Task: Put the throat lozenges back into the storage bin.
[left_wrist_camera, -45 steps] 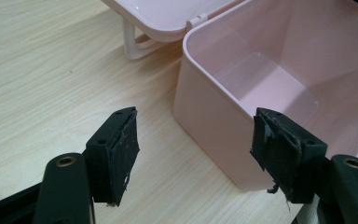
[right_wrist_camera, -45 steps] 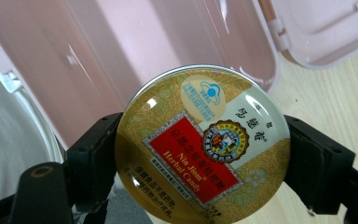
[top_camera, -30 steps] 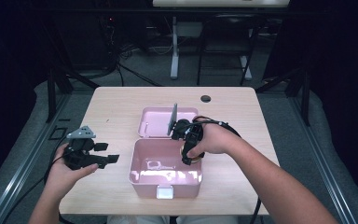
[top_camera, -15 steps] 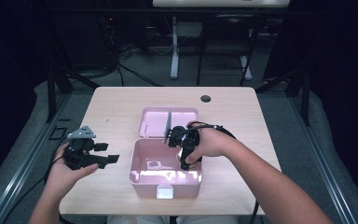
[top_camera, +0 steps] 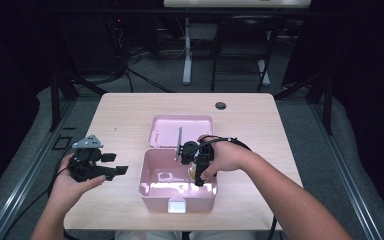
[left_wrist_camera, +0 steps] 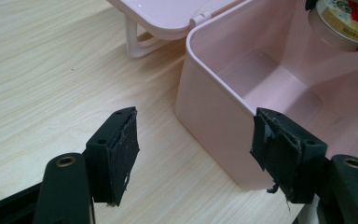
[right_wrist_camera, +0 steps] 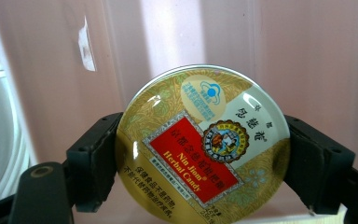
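candy tin (right_wrist_camera: 203, 147) clenched flat in right gripper (top_camera: 196, 167) over pink box (top_camera: 152, 187) right side: lower level to the floor before releasing, left gripper (top_camera: 111, 164) idling released at near-left.

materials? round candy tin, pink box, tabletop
Candy tin: looks like printed metal, glossy; sharp highlights on its domed lid, gold pattern and red label. It is clamped in the right gripper.
Pink box: likely moulded plastic, smooth semi-gloss; rounded corners, soft reflections, moulded hinge to its lid.
Table: pale wood grain, matte; probably laminate, though solid wood cannot be ruled out.
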Available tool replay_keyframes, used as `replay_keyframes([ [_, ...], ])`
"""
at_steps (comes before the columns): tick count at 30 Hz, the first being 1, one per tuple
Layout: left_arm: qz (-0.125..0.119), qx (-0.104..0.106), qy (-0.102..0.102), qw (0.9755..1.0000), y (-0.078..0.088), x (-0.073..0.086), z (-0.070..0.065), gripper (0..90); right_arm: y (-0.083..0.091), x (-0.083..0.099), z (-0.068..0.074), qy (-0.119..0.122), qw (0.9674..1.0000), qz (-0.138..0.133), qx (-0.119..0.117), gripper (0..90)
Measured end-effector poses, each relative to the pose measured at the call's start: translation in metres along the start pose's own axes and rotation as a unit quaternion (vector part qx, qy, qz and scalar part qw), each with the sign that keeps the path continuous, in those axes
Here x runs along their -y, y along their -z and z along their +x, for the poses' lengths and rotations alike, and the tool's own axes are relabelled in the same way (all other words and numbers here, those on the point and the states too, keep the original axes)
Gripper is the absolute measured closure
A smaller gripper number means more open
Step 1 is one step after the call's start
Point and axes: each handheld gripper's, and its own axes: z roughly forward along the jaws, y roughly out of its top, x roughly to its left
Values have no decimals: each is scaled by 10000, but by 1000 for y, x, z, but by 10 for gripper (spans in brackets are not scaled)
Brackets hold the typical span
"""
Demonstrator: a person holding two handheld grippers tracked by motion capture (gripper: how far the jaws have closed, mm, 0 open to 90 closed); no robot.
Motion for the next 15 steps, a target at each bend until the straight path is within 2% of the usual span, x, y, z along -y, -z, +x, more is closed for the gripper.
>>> replay_keyframes([
  [4,-7,-17,5,10000,0,0,0,314,-4,-1,-1,27,10000,40,47,202],
  [12,-10,-18,5,10000,0,0,1,314,-17,0,-1,42,10000,63,-36,202],
  [15,7,-16,13,10000,-1,1,1,314,-20,0,0,92,9999,120,28,202],
])
